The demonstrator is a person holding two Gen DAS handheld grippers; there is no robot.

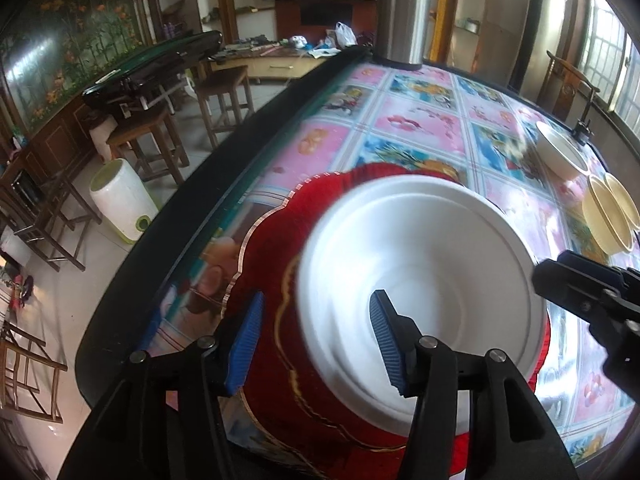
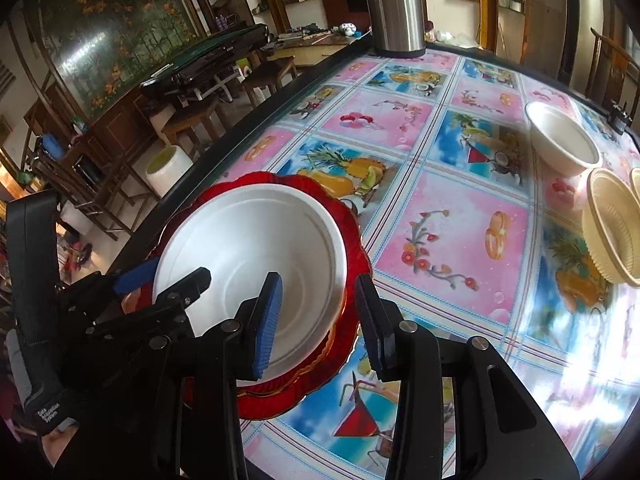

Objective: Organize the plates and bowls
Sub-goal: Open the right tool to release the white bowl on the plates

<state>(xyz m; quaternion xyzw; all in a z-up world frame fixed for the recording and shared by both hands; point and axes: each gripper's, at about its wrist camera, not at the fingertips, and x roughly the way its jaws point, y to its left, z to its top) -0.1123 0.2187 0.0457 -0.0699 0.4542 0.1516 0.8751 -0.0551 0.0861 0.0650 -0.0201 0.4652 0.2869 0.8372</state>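
A white bowl (image 1: 420, 264) (image 2: 256, 240) sits on a red scalloped plate (image 1: 276, 264) (image 2: 352, 224) near the table's left edge. My left gripper (image 1: 316, 340) is open astride the bowl's near-left rim, with one blue pad inside the bowl and the other outside over the plate. My right gripper (image 2: 320, 320) is also open, straddling the bowl's right rim without pressing on it. Each gripper shows in the other's view: the right gripper (image 1: 580, 300) at the bowl's right side, the left gripper (image 2: 160, 280) at its left side.
Another white bowl (image 1: 560, 156) (image 2: 564, 144) and two nested-looking cream bowls (image 1: 612, 212) (image 2: 612, 224) stand at the far right of the patterned tablecloth (image 2: 440, 220). A steel flask (image 1: 404, 12) (image 2: 396, 4) stands at the far edge. Stools and a white bin (image 1: 120, 204) are on the floor to the left.
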